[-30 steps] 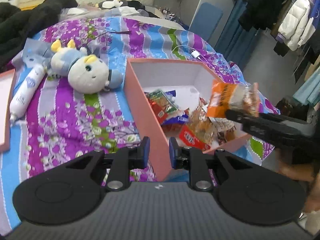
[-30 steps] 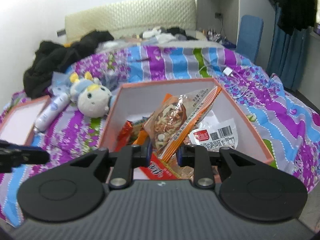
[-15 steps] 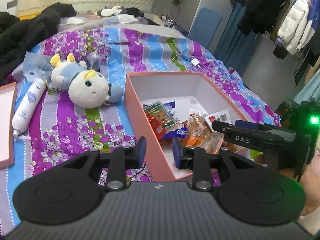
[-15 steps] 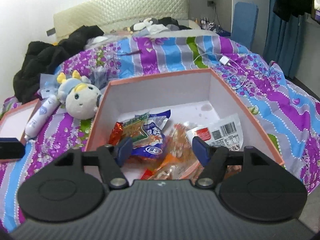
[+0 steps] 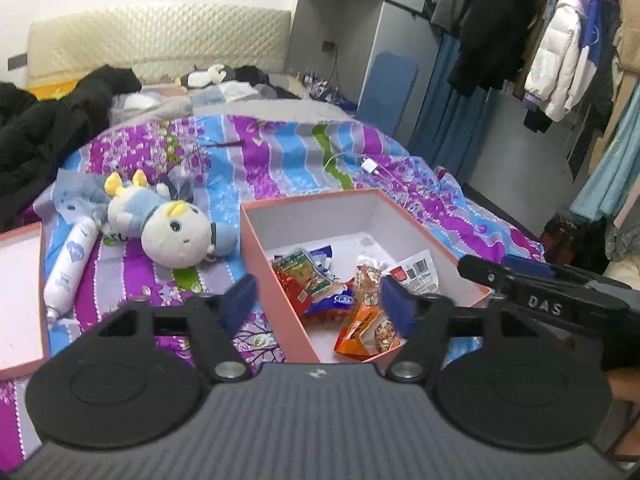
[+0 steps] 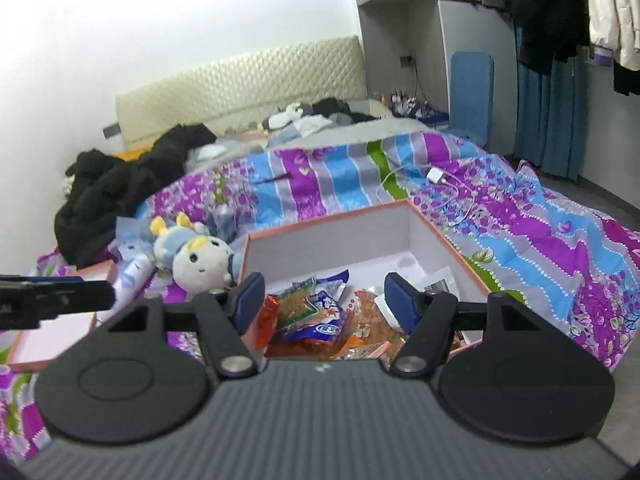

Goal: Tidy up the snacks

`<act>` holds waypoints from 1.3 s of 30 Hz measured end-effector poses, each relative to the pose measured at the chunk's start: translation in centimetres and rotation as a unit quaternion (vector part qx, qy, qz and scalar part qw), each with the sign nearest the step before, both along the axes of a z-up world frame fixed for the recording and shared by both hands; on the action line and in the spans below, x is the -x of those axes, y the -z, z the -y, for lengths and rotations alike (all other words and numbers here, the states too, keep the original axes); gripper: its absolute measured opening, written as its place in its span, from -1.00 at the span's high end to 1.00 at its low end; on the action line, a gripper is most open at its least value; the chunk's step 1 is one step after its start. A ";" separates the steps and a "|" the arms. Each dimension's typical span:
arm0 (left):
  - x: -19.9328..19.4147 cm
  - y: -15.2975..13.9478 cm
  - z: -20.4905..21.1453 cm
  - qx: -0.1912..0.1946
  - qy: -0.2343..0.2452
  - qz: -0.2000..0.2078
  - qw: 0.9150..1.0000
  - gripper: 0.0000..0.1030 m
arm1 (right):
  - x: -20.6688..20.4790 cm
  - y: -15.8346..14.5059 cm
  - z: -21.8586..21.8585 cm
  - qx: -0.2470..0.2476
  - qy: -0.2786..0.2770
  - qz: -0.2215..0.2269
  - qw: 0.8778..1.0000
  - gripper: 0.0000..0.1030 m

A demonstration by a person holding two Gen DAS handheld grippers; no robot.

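The left gripper (image 5: pixel 318 300) hung above the near edge of the pink box (image 5: pixel 262 256); its jaws had just been opening and stood wide apart with nothing between the pads; the near left corner of the box showed in the gap below them. The right gripper (image 6: pixel 324 300) hovered over the same box (image 6: pixel 448 240), its jaws likewise spread after opening, holding nothing; seen from the left wrist, its dark finger (image 5: pixel 532 288) reached in from the right, over the box's right-hand corner.

The snacks lay loose on the white floor of the box, just ahead of and beneath both grippers: an orange packet (image 5: pixel 366 330) nearest the left gripper's right fingertip; a blue and white packet (image 5: pixel 334 300) beyond it; a green-labelled packet (image 5: pixel 304 276) farther forward and to the left; a white packet with a barcode (image 5: pixel 416 272) ahead to the right, against the box's right wall. From the right wrist the blue and white packet (image 6: pixel 320 312) sat between the spread fingertips, with the orange packet (image 6: pixel 368 344) below it.

Left of the box, ahead of the left gripper, a plush toy (image 5: pixel 176 232) lay on the striped bedspread (image 5: pixel 280 168); a white bottle (image 5: pixel 70 264) lay farther left beside it; a pink lid (image 5: pixel 20 288) rested at the far left; a white charger (image 5: pixel 370 166) and cable lay on the bedspread well beyond the box.
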State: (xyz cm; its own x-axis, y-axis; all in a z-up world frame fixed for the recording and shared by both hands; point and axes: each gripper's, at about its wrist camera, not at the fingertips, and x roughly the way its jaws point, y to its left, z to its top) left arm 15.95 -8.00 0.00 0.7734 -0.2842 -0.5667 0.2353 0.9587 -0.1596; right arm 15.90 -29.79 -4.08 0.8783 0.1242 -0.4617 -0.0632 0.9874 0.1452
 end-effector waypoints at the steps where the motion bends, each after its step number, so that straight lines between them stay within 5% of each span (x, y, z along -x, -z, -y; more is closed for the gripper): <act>1: 0.4 -0.2 0.1 -0.003 -0.003 0.005 1.000 -0.73 | 0.6 -0.1 0.0 -0.001 0.002 0.002 1.000 -0.32; 15: 4.6 0.2 -0.1 -0.005 -0.022 0.003 1.000 -0.94 | 6.4 2.2 -0.5 -0.002 0.017 -0.013 1.000 -0.32; 39: 5.0 1.9 -0.4 -0.028 -0.044 -0.011 0.999 -0.94 | 6.8 3.0 -0.5 0.006 0.032 -0.019 0.999 -0.32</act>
